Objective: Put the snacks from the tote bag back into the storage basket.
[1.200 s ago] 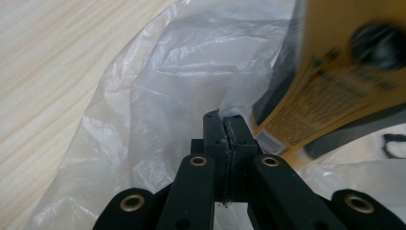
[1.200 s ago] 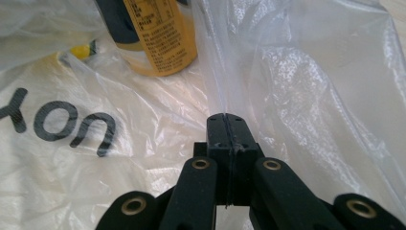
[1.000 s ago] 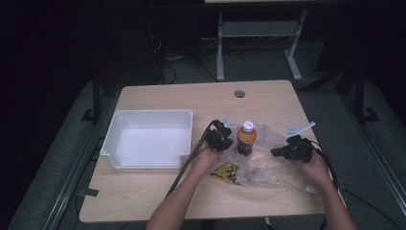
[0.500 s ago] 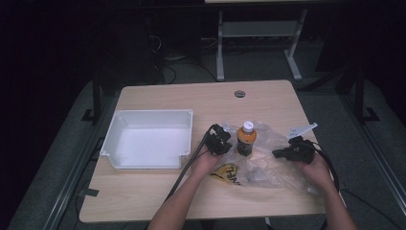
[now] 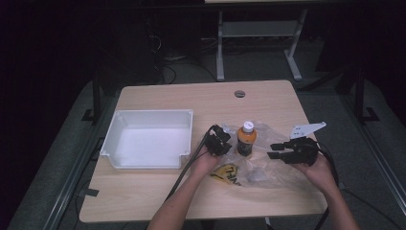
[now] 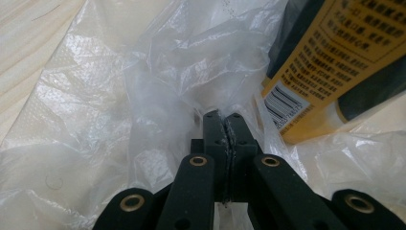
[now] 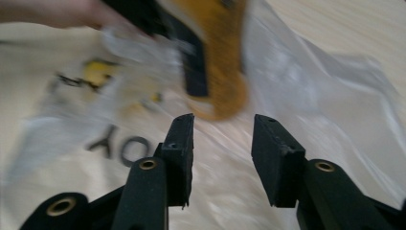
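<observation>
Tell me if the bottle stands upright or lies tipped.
Upright: in the high view the bottle stands on the plastic bag, white cap on top.

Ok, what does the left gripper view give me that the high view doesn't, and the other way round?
Left gripper view alone: the left gripper has its jaws shut on a fold of the plastic bag, and the barcode and small print on the bottle show. High view alone: the white bin left of the bag, the bottle's white cap, the right gripper open beside the bottle, and the table. Both: bag, bottle, left gripper.
</observation>
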`<state>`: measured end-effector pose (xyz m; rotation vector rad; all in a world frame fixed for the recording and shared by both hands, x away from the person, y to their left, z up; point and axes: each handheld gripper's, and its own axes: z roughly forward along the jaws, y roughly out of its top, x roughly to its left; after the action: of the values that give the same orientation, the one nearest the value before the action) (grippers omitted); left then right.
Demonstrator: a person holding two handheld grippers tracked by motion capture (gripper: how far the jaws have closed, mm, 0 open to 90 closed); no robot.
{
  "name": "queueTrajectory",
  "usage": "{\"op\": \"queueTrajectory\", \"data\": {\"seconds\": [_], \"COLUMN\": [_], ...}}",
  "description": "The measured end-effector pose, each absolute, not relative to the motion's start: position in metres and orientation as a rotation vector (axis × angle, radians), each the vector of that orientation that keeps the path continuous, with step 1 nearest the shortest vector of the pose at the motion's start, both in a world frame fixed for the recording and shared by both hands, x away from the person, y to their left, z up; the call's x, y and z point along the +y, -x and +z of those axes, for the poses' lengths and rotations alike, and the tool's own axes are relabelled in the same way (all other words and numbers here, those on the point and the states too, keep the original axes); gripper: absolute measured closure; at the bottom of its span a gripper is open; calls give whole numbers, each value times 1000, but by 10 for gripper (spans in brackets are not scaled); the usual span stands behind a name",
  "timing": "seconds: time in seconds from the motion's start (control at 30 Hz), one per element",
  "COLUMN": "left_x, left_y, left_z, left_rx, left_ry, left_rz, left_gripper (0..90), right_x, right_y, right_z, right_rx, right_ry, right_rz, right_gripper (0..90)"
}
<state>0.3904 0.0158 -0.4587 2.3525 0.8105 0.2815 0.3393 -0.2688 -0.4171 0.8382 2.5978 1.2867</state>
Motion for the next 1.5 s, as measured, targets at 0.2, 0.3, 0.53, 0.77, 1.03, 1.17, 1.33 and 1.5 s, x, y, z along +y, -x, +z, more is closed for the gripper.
{"op": "queueTrajectory", "data": {"seconds": [0.2,0.3,0.53,0.77,1.03,1.17,1.33,1.5], "left_x": [16,15,16,17,18,16,16,15], "left_y": [-390,-389,-389,-388,-388,-387,-387,-384], "left_z": [-458,-458,-458,-459,-459,-459,-460,-458], "left_rx": [808,810,805,804,798,805,805,797], "left_ry": [-2351,-2349,-2351,-2350,-2362,-2359,-2357,-2351], "left_rz": [283,286,284,283,284,285,289,294], "left_gripper": [894,894,894,894,895,895,895,894], "right_x": [-243,-233,-211,-205,-204,-205,-209,-214], "right_y": [-321,-315,-317,-318,-312,-312,-312,-311], "right_z": [-398,-395,-407,-429,-449,-458,-463,-464], "right_rx": [2664,2691,2778,2858,2948,2975,2971,2956], "right_ry": [-635,-565,-529,-501,-466,-452,-461,-493], "right_rz": [1368,1400,1297,1232,1105,1042,1050,1105], "right_gripper": [537,524,496,791,898,898,898,866]}}
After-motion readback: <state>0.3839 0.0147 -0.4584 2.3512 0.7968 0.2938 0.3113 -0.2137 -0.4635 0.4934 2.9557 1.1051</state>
